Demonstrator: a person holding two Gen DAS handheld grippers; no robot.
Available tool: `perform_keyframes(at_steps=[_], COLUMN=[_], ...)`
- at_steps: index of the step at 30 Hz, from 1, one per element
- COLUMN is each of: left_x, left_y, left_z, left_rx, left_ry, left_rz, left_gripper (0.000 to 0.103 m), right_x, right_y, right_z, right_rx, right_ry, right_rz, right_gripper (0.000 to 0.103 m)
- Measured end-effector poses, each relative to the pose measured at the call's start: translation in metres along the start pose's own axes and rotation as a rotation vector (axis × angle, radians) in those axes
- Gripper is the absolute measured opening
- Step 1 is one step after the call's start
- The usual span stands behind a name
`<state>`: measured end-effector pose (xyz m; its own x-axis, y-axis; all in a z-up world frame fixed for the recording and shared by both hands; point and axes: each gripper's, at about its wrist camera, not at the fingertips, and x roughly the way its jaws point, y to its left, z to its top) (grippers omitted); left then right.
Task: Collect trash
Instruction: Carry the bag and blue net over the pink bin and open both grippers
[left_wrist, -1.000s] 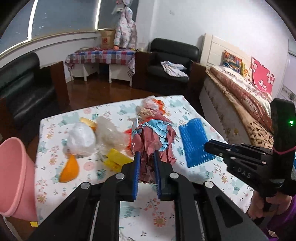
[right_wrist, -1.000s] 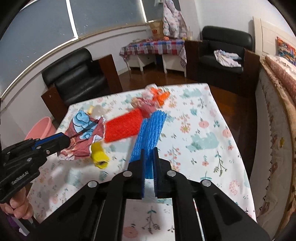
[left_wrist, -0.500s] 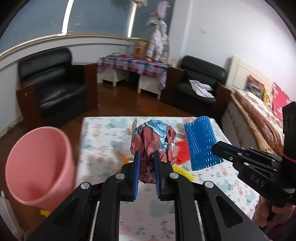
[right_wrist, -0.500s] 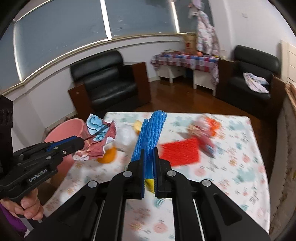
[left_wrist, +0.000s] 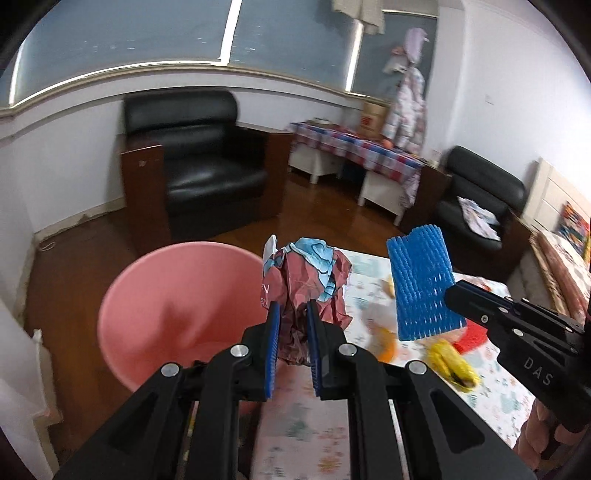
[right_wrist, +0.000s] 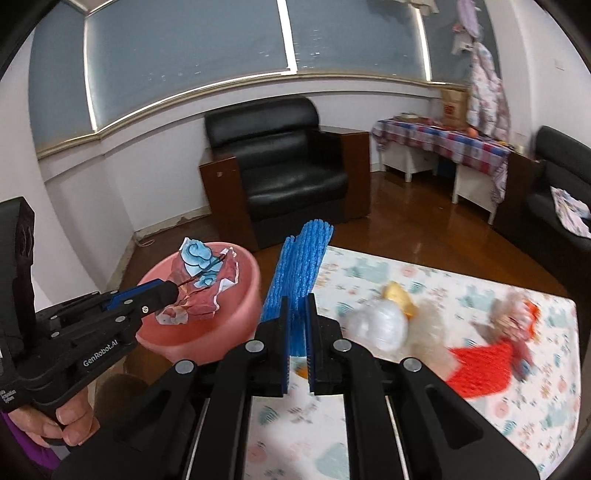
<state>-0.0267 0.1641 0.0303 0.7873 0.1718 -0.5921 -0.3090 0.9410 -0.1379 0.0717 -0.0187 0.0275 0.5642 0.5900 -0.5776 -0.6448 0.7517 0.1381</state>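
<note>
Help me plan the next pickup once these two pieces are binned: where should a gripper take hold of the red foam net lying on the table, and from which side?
Judging from the blurred right wrist view, the red foam net lies flat on the table. Its near left edge looks free, so probably come from above and pinch that edge; crumpled trash crowds its far right end.

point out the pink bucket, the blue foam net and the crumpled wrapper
pink bucket (left_wrist: 177, 302), left wrist view, on its inner wall
blue foam net (left_wrist: 421, 280), left wrist view, middle of its ribbed face
crumpled wrapper (right_wrist: 201, 286), right wrist view, on its red crumpled middle
</note>
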Motion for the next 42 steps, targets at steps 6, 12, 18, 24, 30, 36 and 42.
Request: perform_keyframes(at_steps=[6, 12, 18, 24, 30, 36, 42], left_x=[-0.001, -0.001, 0.008, 0.021, 0.04, 0.057, 0.069], left_y=[0.032, 0.051, 0.068, 0.08, 0.096, 0.104, 0.115], left_z=[0.002, -0.002, -0.004, -0.005, -0.007, -0.011, -0.016], left_rx=[-0.042, -0.073, -0.099, -0.129, -0.147, -0.157, -0.174], left_ry=[-0.008, -0.002, 0.014, 0.037, 0.065, 0.099, 0.123], left_rz=[0.07, 0.128, 0.169, 0.195, 0.223, 0.253, 0.276], left_gripper=[0.014, 0.014, 0.014, 0.014, 0.014, 0.015, 0.018], right_x=[0.02, 0.039, 0.056, 0.073, 0.096, 0.117, 0.133], right_y=[0.027, 0.047, 0.066, 0.076, 0.079, 0.084, 0.092], right_z=[0.013, 0.025, 0.026, 0.025, 0.026, 0.02, 0.016], right_rx=[-0.05, -0.087, -0.122, -0.145, -0.152, -0.152, -0.164], right_ry=[0.008, 0.019, 0.045, 0.073, 0.108, 0.149, 0.174], right_rz=[0.041, 0.066, 0.078, 0.081, 0.079, 0.086, 0.092], right_gripper=[0.007, 0.007, 0.007, 0.007, 0.007, 0.007, 0.007])
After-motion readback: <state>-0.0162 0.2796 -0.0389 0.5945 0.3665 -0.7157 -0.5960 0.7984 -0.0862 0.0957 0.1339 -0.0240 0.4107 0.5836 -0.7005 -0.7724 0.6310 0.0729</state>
